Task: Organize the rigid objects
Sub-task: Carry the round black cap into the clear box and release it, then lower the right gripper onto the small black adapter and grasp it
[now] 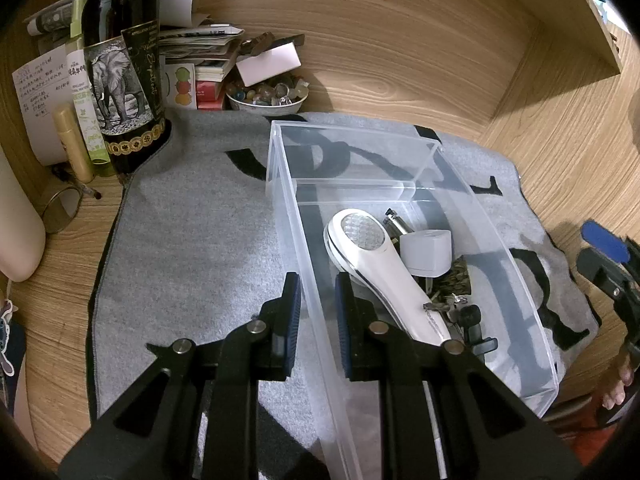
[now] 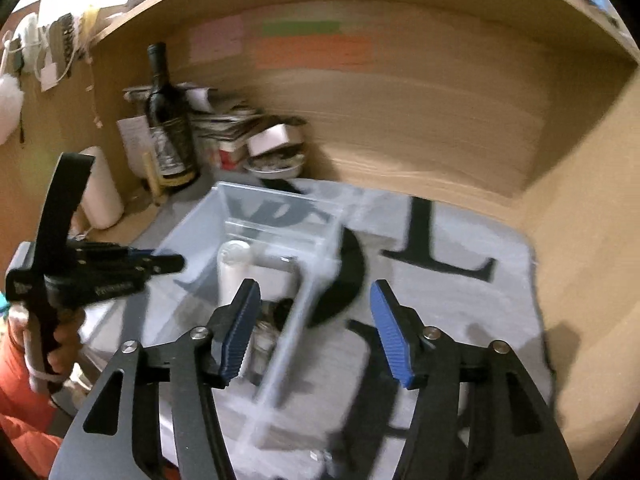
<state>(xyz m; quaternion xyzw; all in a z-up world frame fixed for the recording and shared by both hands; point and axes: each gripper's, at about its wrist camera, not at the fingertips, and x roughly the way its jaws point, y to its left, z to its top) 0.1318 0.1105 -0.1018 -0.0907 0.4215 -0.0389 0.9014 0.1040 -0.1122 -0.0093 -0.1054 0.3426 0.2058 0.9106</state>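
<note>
A clear plastic bin (image 1: 500, 264) stands on a grey mat (image 1: 192, 240). In it lie a white handheld device with a round lens head (image 1: 372, 256), a small white cube (image 1: 428, 250) and a few keys and dark bits. A smaller clear box (image 1: 356, 168) sits at the bin's far end. My left gripper (image 1: 318, 312) is shut on the bin's left wall, one pad inside and one outside. In the blurred right wrist view my right gripper (image 2: 316, 334) stands open above the bin's right wall (image 2: 296, 312), its pads touching nothing. The left gripper (image 2: 160, 262) shows there from the side.
A dark wine bottle with an elephant label (image 1: 120, 72), tubes, a paper stack (image 1: 200, 52) and a bowl of stones (image 1: 268, 96) crowd the back left corner. Glasses (image 1: 60, 208) lie left of the mat. Wooden walls close the back and right.
</note>
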